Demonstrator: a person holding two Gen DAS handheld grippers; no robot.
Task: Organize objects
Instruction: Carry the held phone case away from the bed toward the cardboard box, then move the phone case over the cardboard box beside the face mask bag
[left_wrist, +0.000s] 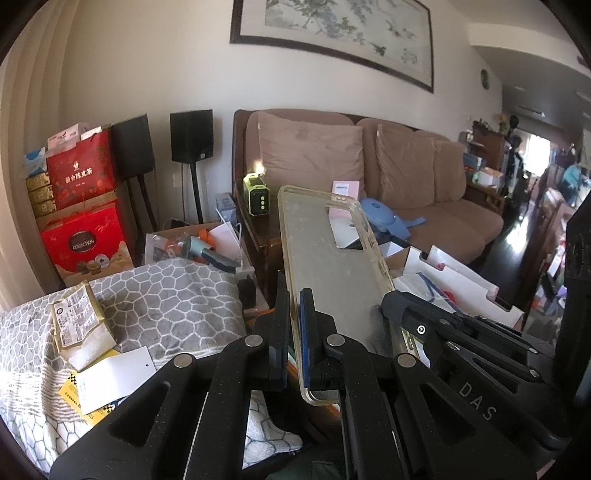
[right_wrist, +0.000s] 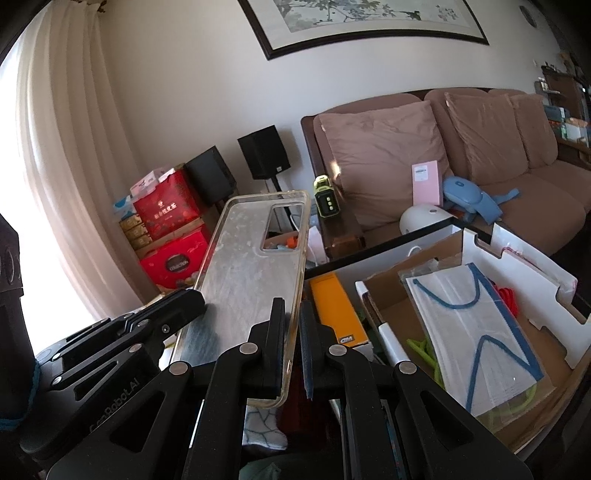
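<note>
A clear, scuffed phone case (left_wrist: 325, 258) with a camera cut-out is held up in the air between both grippers. My left gripper (left_wrist: 294, 301) is shut on the case's left edge, near its lower end. The right gripper (left_wrist: 391, 304) comes in from the right and clamps the opposite edge. In the right wrist view the same case (right_wrist: 243, 273) tilts up to the left. There my right gripper (right_wrist: 293, 314) is shut on its right edge, and the left gripper (right_wrist: 194, 301) grips the far side.
Below right stands an open cardboard box (right_wrist: 517, 254) holding a packet of face masks (right_wrist: 476, 332) and an orange box (right_wrist: 332, 306). A grey patterned blanket (left_wrist: 166, 295) with a gold packet (left_wrist: 77, 321) lies at the left. A brown sofa (left_wrist: 443, 206) and red gift bags (left_wrist: 81, 177) stand behind.
</note>
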